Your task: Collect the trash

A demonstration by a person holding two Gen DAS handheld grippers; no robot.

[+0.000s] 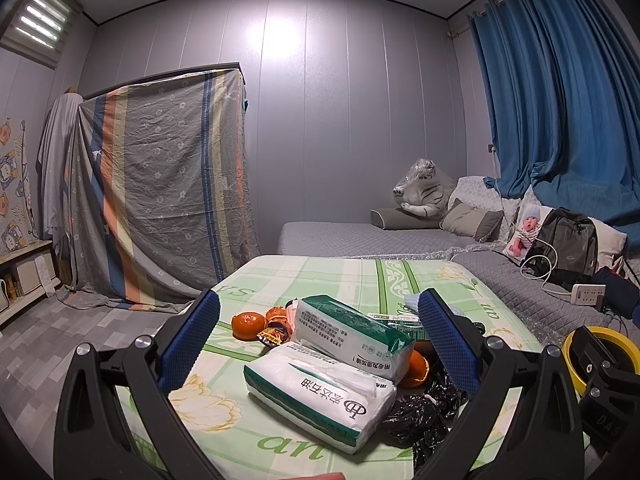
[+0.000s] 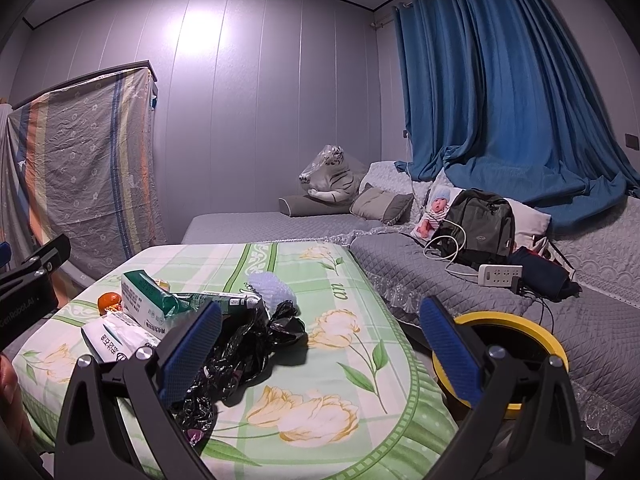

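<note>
On the table with the green flowered cloth [image 1: 280,280] lies a heap of litter: two tissue packs [image 1: 348,332], a whole orange [image 1: 248,324], orange peel [image 1: 416,364], a snack wrapper [image 1: 274,336] and a crumpled black plastic bag [image 1: 420,412]. My left gripper [image 1: 320,340] hangs open just above the packs, holding nothing. My right gripper [image 2: 320,352] is open too, over the table's right part, with the black bag [image 2: 240,344] by its left finger. A pale foam net [image 2: 272,288] lies behind the bag. A yellow-rimmed bin [image 2: 500,324] stands right of the table.
A grey quilted bed [image 2: 440,264] runs along the right, carrying a backpack [image 2: 480,224], a power strip [image 2: 500,272] with cables, a doll, cushions and a plush tiger [image 2: 328,176]. Blue curtains hang behind. A striped sheet [image 1: 160,192] drapes furniture at the left.
</note>
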